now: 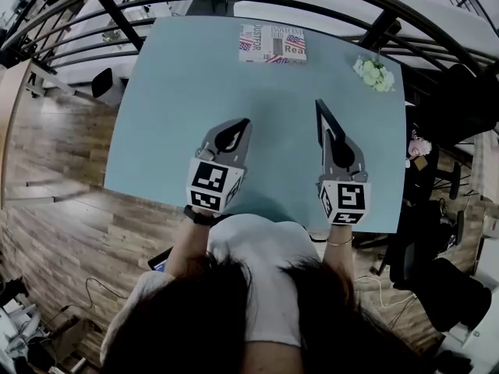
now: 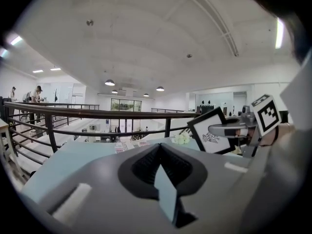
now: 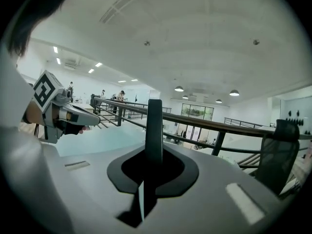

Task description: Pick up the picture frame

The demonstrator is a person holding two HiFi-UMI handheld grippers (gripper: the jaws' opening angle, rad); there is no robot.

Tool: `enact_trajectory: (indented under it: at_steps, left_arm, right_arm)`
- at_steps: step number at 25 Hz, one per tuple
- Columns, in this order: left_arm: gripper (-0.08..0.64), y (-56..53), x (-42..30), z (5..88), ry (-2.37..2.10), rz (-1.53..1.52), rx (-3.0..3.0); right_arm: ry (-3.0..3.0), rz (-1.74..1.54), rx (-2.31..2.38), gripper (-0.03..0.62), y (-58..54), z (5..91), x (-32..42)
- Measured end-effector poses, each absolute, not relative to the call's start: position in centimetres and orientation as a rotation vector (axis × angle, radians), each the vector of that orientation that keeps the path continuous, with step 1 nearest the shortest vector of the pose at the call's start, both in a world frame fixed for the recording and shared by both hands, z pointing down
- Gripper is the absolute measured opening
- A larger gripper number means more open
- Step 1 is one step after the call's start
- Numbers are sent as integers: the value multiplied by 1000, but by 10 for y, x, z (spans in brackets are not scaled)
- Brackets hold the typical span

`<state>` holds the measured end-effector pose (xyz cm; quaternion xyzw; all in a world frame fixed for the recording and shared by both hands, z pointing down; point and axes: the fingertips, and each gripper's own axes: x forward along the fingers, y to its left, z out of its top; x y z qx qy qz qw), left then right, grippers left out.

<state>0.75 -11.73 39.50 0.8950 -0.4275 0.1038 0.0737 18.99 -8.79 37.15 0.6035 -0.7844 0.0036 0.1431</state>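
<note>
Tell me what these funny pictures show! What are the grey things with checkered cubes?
A person holds a pinching tool in each hand, called a hand-held gripper. One picture comes from a camera on the person's head, looking down. The other two come from cameras riding on those tools. The right hand-held gripper pinches a black picture frame. The left hand-held gripper is shut and empty. On the blue table lie a newspaper-print box and white flowers.
</note>
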Motion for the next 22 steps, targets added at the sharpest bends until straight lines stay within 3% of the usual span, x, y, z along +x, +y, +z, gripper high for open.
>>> enact_trajectory:
  at_steps: [22]
  left_arm:
    - [57,-157,-4,402,-1336,281,2652]
  right_arm:
    - [-2335,163,1793,14,-122,382,192]
